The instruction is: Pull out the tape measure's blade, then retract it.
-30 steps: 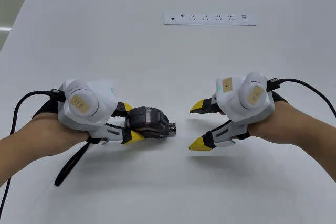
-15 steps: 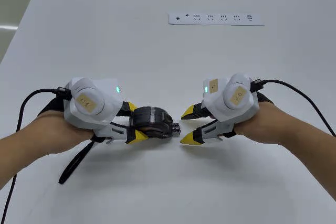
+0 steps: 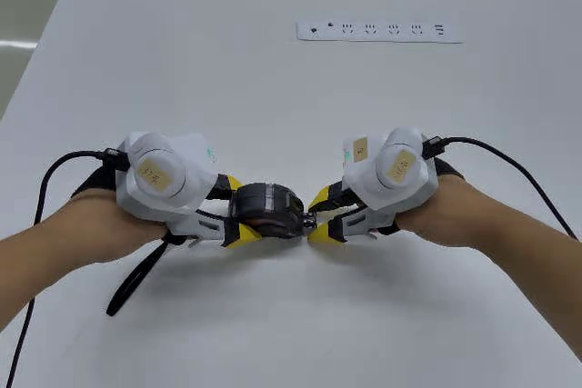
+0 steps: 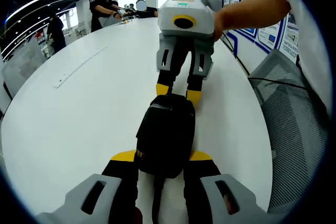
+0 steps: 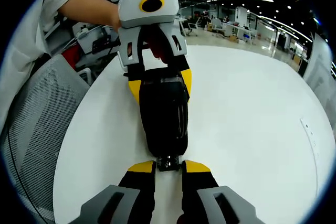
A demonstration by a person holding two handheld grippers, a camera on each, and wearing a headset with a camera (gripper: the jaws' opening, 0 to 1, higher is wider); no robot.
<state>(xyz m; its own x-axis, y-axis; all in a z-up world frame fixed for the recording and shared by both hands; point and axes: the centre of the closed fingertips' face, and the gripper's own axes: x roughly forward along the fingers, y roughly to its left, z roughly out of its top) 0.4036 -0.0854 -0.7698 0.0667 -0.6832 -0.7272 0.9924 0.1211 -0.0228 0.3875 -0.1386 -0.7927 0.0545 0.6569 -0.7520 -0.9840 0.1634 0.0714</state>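
Looking down in the head view, the black tape measure lies on the white tabletop near its front edge, with bare surface all around it. The left gripper has its jaws clamped on the case from the left. The right gripper meets it from the right, its yellow tips at the blade hook, which sits tight against the case. A white power strip lies well apart toward the far side. In the left gripper view, the left gripper holds the tape measure between its yellow-tipped jaws, one on each flank of the case. The right gripper faces it just beyond the far end of the case. The tabletop's curved edge runs down the right, with a mesh chair past it. In the right gripper view, the right gripper has its jaws set narrow, with the blade hook between the tips. I cannot tell whether they press on it. The tape measure stretches straight ahead to the left gripper, which grips its far end, and wide bare tabletop opens to the right.
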